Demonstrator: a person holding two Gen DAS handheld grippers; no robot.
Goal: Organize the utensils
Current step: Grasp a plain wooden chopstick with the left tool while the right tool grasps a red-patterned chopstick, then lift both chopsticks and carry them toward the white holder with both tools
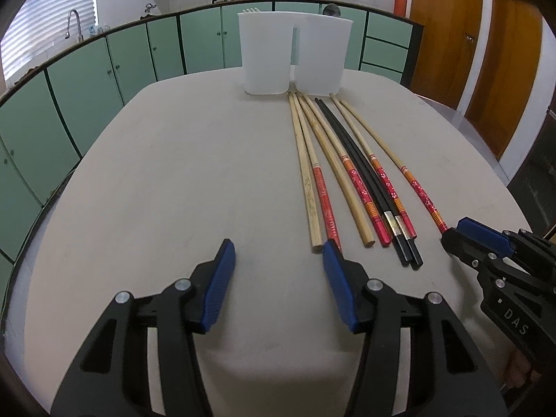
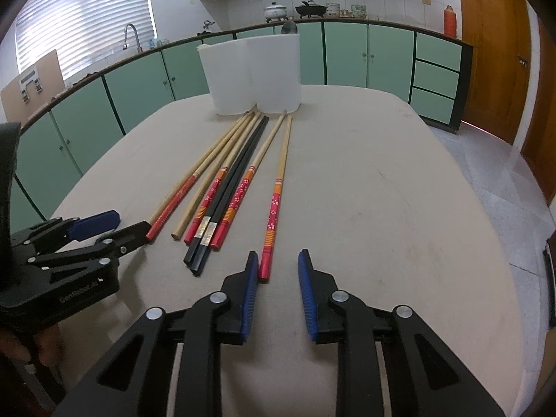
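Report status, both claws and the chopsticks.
Left claw open, empty. Right claw open, beside outermost chopstick. Chopsticks flat on table, holders beyond. Nothing blocking.

Chopsticks (image 1: pixel 347 173): tan, black, and red with floral print and orange bands. Containers (image 1: pixel 293 54): white. Gripper pads (image 1: pixel 219 285): blue.

Chopsticks (image 1: pixel 347 173) on table (image 1: pixel 173 173), just before 2 holders (image 1: pixel 293 54)

We are in a home kitchen: green cabinets (image 2: pixel 347 55) at twelve o'clock, a faucet (image 2: pixel 131 36) at ten, pots (image 2: pixel 276 11) on the tiled counter.
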